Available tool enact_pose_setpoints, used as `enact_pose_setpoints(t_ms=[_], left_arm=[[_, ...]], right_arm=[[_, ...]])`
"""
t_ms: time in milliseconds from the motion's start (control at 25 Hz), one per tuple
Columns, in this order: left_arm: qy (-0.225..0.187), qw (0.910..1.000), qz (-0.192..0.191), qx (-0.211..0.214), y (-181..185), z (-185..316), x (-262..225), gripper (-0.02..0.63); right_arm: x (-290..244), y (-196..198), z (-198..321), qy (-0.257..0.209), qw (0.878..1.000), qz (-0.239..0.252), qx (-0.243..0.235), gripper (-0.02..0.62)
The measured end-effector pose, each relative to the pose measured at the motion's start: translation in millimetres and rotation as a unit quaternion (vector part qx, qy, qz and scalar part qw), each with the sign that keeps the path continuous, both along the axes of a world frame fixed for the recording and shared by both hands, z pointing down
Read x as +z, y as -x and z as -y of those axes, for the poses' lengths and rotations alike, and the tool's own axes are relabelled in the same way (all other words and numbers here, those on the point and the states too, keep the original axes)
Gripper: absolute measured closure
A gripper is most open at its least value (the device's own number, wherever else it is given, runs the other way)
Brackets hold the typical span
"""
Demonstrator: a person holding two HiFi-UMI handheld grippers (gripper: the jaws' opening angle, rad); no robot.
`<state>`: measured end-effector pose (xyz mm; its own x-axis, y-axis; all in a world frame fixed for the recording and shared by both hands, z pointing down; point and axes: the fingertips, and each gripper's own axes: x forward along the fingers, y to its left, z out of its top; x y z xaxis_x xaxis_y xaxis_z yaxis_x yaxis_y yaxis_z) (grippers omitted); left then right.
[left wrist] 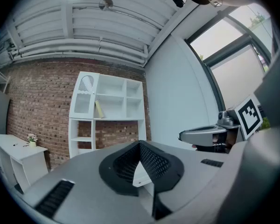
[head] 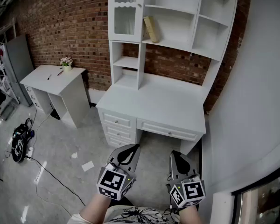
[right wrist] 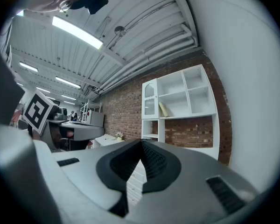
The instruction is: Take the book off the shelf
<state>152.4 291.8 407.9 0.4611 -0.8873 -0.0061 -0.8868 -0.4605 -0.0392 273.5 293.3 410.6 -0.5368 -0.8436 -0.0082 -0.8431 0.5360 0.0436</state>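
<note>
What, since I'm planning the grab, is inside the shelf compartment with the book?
Only the book, leaning toward the left wall; nothing else shows. The corner behind it is covered.

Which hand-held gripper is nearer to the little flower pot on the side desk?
Left. The left hand-held gripper is low, right of the flower pot; the right hand-held gripper sits even farther right.

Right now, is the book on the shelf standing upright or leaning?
Leaning. The book stands alone on its shelf, its top tipped left toward the divider in the head view.
</note>
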Motion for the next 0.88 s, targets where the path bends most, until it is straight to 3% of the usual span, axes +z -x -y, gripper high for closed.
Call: enact_pose_setpoints(t_ms=[880], left_arm=[[0.023,0.9997,-0.002,0.003,-3,29,15,0.594]], right_arm=[[11,-5,31,0.023,1.0,0.009,0.015,0.591]])
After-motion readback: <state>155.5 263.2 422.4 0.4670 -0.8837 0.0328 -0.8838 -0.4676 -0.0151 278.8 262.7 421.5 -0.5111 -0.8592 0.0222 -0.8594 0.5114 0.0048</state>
